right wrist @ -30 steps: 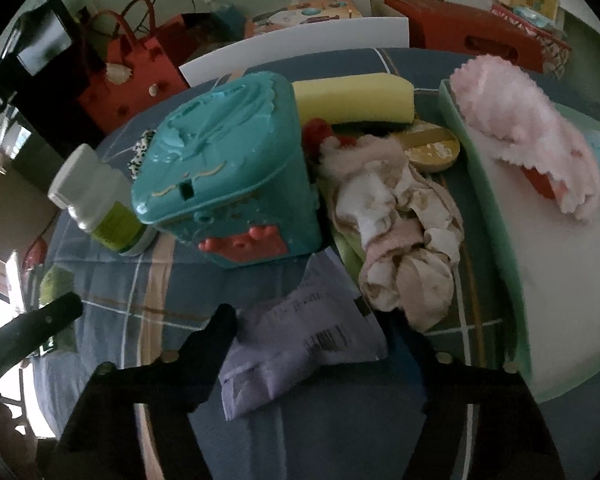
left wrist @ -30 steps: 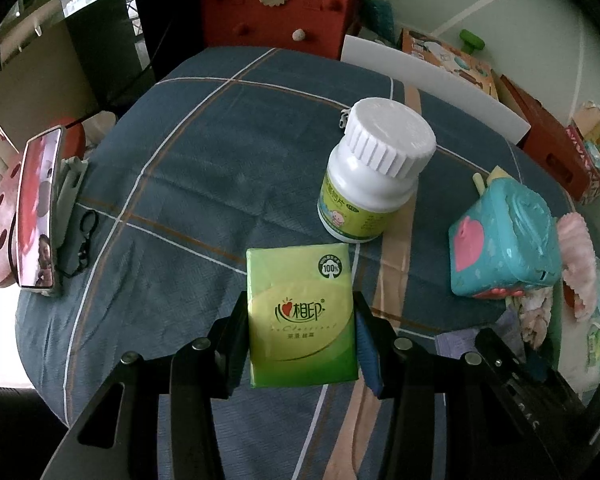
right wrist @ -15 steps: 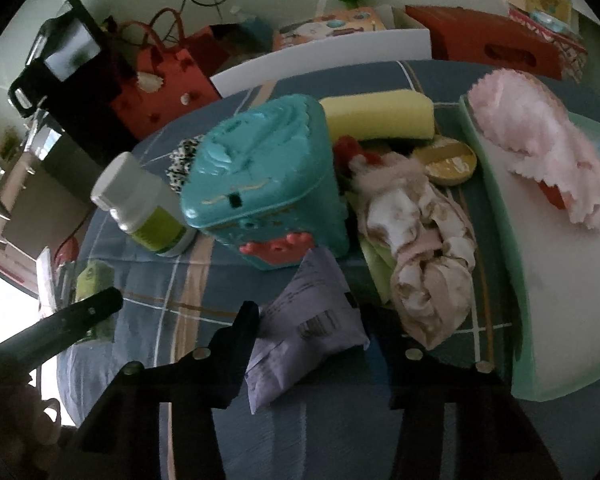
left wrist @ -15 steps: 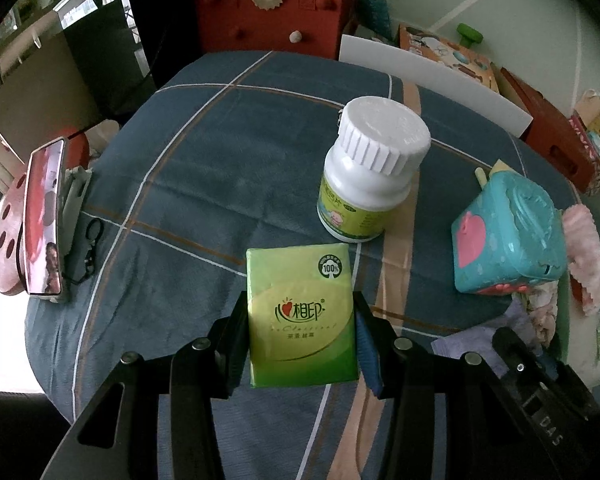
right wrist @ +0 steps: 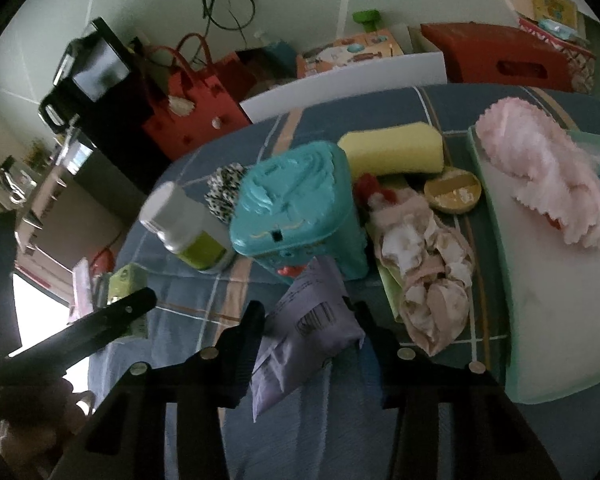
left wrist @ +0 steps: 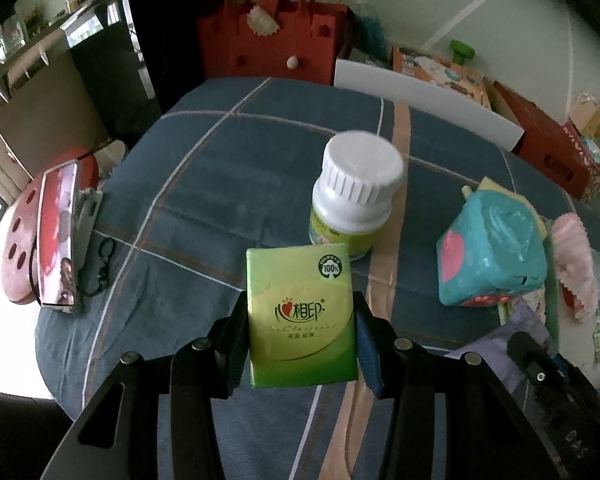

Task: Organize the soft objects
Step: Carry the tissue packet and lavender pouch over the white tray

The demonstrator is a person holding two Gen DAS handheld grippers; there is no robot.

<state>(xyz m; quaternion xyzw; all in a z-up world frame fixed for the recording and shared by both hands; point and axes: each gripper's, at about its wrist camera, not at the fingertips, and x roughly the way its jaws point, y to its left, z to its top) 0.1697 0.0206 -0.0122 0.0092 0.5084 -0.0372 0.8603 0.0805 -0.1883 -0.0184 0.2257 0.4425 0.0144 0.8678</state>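
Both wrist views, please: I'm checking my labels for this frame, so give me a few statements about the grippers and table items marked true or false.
1. The left gripper is shut on the green tissue pack. True.
2. The right gripper holds the yellow sponge. False: it grips a lilac packet; the sponge lies on the table behind the teal box.
3. The white bottle has its cap on. True.
4. The pink cloth lies on the tray. True.
5. The bottle stands to the right of the teal box in the left wrist view. False: it stands to its left.
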